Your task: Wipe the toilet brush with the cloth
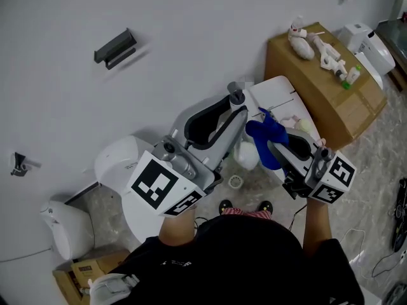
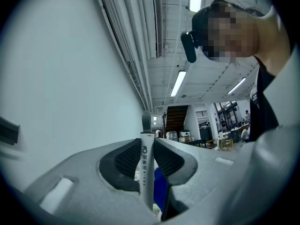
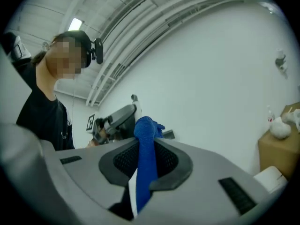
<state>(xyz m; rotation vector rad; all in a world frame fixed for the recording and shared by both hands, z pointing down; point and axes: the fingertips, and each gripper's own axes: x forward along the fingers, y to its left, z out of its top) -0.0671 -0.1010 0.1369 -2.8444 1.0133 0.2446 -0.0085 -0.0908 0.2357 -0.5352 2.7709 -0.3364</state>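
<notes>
My left gripper [image 1: 234, 108] is shut on the toilet brush's white handle [image 2: 146, 165]. The handle stands upright between the pads, and its grey cap [image 1: 236, 96] sticks out above the jaws. In the head view the brush's white lower end [image 1: 246, 155] hangs below the jaws. My right gripper [image 1: 272, 137] is shut on a blue cloth [image 3: 145, 149], which bunches out past its fingertips. The cloth [image 1: 266, 134] sits right beside the left gripper's tips; I cannot tell whether it touches the brush. Through the left jaws a patch of the cloth [image 2: 160, 191] shows. The right gripper view has the left gripper [image 3: 116, 121] just behind the cloth.
A white toilet [image 1: 117, 164] stands below left, and a white bin [image 1: 67, 229] by the wall. At the right is a cardboard box [image 1: 331, 97] with small white items on top. A dark bracket [image 1: 115, 47] is on the wall, and a floor drain [image 1: 236, 182] lies underneath.
</notes>
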